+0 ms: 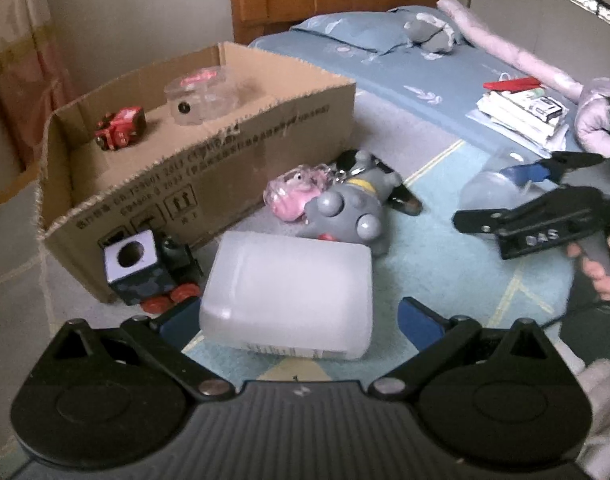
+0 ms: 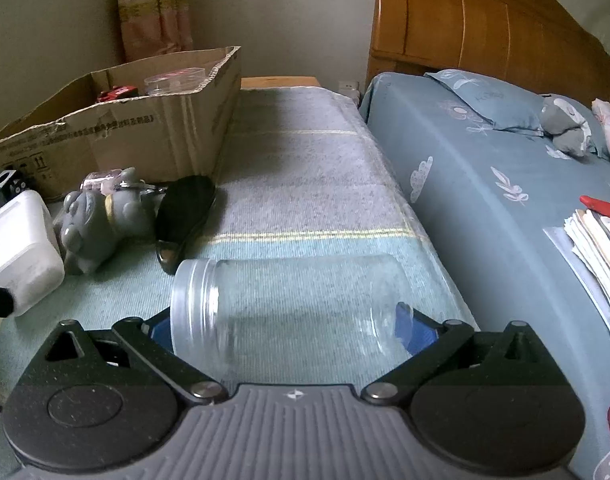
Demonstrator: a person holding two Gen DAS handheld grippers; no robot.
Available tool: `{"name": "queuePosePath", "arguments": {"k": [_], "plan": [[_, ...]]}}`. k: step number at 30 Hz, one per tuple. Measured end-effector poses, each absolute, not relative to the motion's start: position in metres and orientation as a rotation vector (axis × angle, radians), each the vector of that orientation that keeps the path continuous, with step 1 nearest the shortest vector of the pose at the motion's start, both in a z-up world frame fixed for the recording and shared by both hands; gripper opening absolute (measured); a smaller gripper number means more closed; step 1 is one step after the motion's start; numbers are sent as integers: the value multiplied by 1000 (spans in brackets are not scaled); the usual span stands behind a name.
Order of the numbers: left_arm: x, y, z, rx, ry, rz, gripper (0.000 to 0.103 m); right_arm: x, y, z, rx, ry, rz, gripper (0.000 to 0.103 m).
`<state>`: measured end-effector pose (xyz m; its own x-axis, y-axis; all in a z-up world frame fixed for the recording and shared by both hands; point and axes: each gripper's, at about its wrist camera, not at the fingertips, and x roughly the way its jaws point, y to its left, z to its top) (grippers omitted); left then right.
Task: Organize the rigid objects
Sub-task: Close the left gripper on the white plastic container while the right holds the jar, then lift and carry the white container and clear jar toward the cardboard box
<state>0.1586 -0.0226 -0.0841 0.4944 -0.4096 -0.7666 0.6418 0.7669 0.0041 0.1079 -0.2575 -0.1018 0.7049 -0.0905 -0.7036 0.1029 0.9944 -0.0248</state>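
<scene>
Straddling a clear plastic jar (image 2: 289, 312) beside the torn cardboard box (image 2: 117, 136), the right gripper (image 2: 289, 326) is spread wide; rolling could be caused by uneven closing.

The left gripper (image 1: 289, 320) is likewise held wide around a frosted white plastic container (image 1: 289, 292).

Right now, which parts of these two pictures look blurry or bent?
Left wrist view: the right gripper and the clear jar between its fingers are smeared with blur; the cardboard box is sharper, though its edges bow. Right wrist view: mostly sharp, but the bed curves toward the frame edge and the corners go dark.
</scene>
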Motion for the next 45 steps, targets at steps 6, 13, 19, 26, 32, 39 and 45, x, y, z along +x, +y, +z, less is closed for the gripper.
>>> {"name": "queuePosePath", "arguments": {"k": [6,13,19,26,32,39,45], "plan": [[167,-36,-102,345,849,-637,102,105,-258,-101,12,784,-95,103],[174,-38,-103,311,870,-634,102,103,-257,-103,10,767,-92,103],[162,-39,-102,336,893,-670,102,104,-257,-103,12,769,-92,103],[164,-40,-99,345,912,-664,97,105,-258,-101,13,781,-93,103],[165,-43,-91,363,885,-663,95,107,-258,-95,12,814,-78,103],[166,-39,-87,352,876,-654,89,105,-257,-82,3,810,-52,103],[166,-38,-85,345,875,-645,84,104,-256,-80,-8,825,-52,102]]}}
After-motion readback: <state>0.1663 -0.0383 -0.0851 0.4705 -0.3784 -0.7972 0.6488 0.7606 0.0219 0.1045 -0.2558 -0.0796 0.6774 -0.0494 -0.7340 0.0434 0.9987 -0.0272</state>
